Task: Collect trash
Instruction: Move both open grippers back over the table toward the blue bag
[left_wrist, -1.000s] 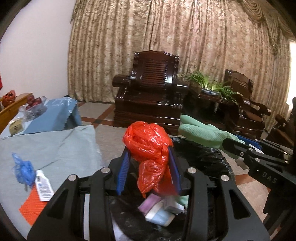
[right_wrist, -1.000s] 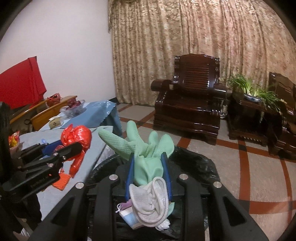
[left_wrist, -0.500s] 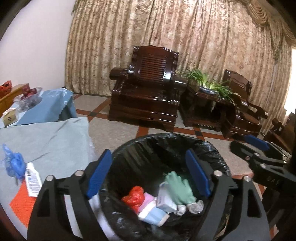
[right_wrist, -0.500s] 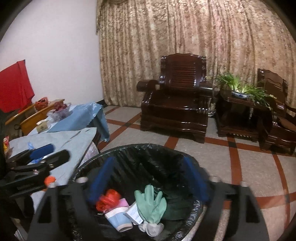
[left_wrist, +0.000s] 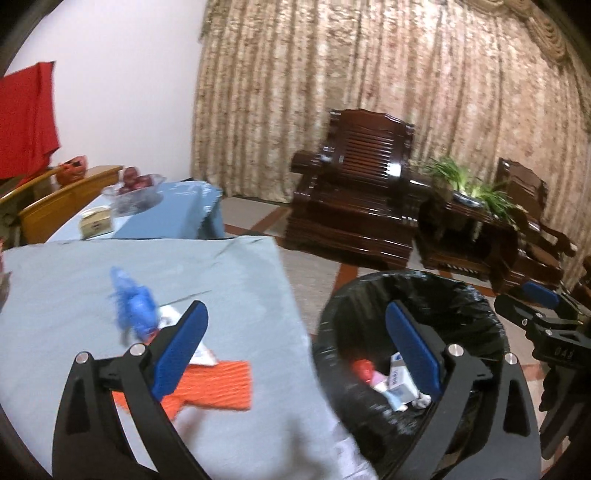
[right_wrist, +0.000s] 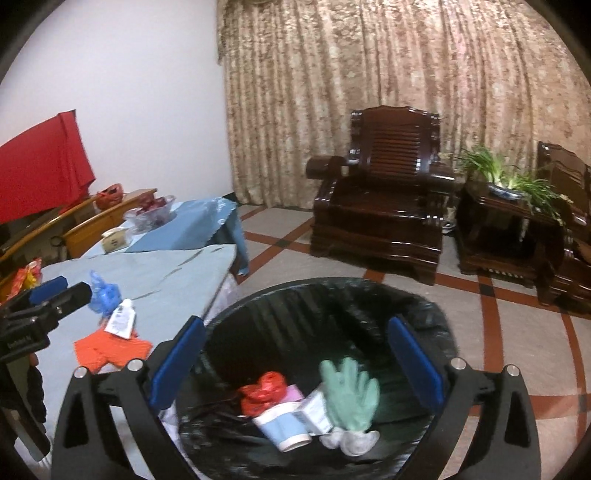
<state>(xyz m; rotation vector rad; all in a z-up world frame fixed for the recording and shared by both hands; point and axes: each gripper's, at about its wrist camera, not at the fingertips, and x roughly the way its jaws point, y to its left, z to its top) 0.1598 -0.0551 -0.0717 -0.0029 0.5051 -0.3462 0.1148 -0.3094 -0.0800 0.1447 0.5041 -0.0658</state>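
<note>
The black-lined trash bin (right_wrist: 332, 282) stands beside the table (right_wrist: 166, 269). Inside lie a red plastic bag (right_wrist: 264, 391), a green glove (right_wrist: 351, 391), a white cloth (right_wrist: 351, 439) and small cartons. My right gripper (right_wrist: 295, 325) hovers over the bin, jaws opening, nothing between them. My left gripper (left_wrist: 293, 310) straddles the gap between table edge and bin (left_wrist: 332, 332), jaws opening, also holding nothing. On the table (left_wrist: 74, 277) lie a crumpled blue bag (left_wrist: 135, 306), a white tube (right_wrist: 122, 319) and an orange mesh piece (left_wrist: 218, 387).
A dark wooden armchair (right_wrist: 384, 206) and a side table with a green plant (right_wrist: 509, 184) stand across the tiled floor. A second blue-clothed table (left_wrist: 166, 218) carries a fruit bowl and a tissue box (left_wrist: 96, 221). Wooden chairs and a red cloth (left_wrist: 26, 118) are at the far left.
Both grippers have opened: the red bag and the green glove with the white cloth fell into the bin. The left gripper has swung left toward the table.
</note>
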